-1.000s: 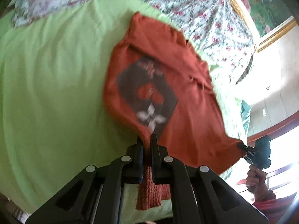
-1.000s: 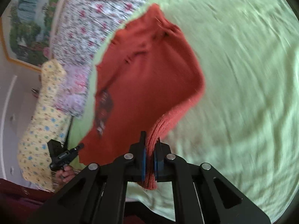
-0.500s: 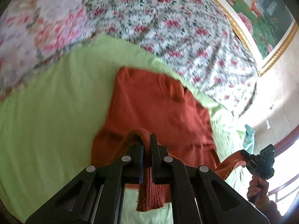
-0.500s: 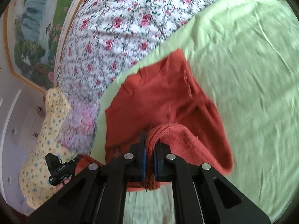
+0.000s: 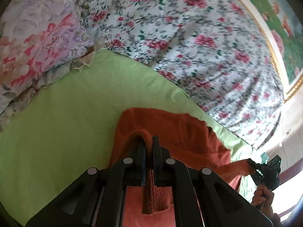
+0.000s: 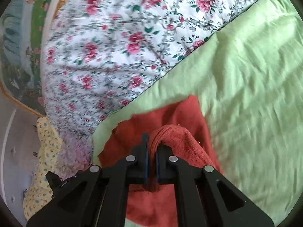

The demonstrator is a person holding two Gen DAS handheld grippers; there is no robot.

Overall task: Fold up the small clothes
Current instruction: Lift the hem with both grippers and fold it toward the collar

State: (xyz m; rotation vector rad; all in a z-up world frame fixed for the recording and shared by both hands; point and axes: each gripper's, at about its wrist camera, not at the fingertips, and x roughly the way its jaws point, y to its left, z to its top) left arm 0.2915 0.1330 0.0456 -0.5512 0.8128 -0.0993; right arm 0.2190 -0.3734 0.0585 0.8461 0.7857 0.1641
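Left wrist view: left gripper (image 5: 148, 143) clamps the rust-red sweater (image 5: 178, 132) hem. Right gripper (image 6: 151, 143) likewise pinches the hem; the sweater lies doubled on the green bedsheet (image 6: 255, 94).

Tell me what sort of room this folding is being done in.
Most likely a bedroom: the rust-red garment lies on a green bedsheet, a rose-print quilt is bunched behind it, and a gold-framed painting hangs on the wall beyond.
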